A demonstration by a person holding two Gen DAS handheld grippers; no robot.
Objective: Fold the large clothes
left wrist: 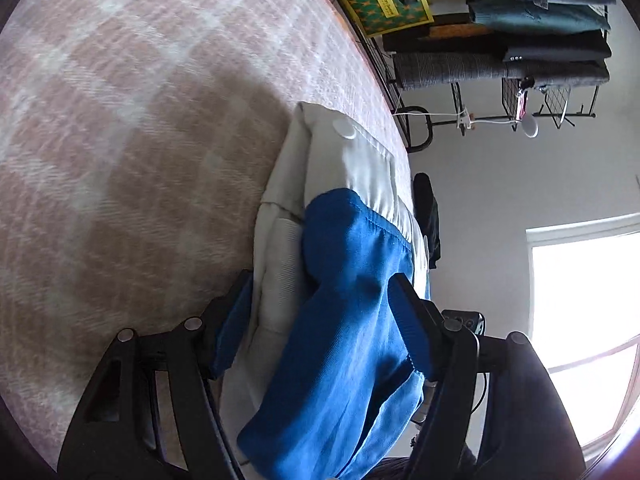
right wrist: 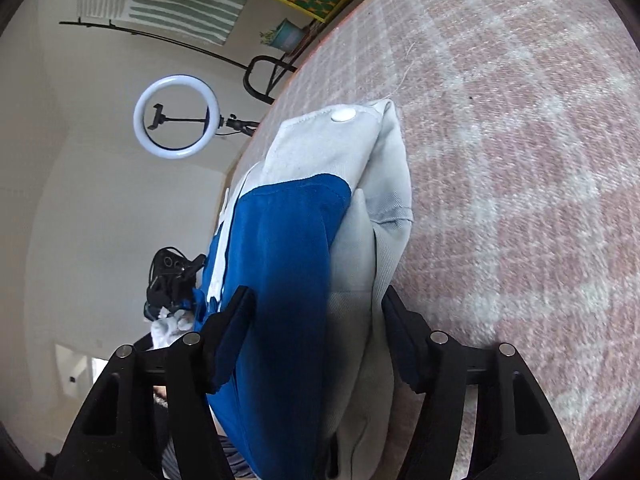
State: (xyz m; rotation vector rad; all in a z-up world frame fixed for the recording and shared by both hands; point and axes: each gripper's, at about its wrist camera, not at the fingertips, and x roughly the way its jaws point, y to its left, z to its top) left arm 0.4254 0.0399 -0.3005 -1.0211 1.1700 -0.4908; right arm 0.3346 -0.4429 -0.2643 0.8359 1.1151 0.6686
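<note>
While the blue-and-cream garment (left wrist: pixel 340 320) hangs bunched above the pink plaid bed (left wrist: pixel 120 140), folding looks barely begun — left gripper (left wrist: pixel 320 320) and right gripper (right wrist: pixel 316 332) each straddle it, whether pinching I cannot tell.

A matt blue knit garment (right wrist: pixel 288 264) is lying over smooth pale twill cloth (right wrist: pixel 384 184) with a glossy white plastic button (right wrist: pixel 343 114), on a rough woven checked bedcover (right wrist: pixel 520 160).

Between the right gripper's (right wrist: pixel 316 320) spread fingers hangs a bunched blue-and-grey garment (right wrist: pixel 320 248) with a white snap button (right wrist: pixel 343 114), pink plaid bedspread (right wrist: pixel 520 160) beside it, ring light (right wrist: pixel 176 117) behind.
</note>
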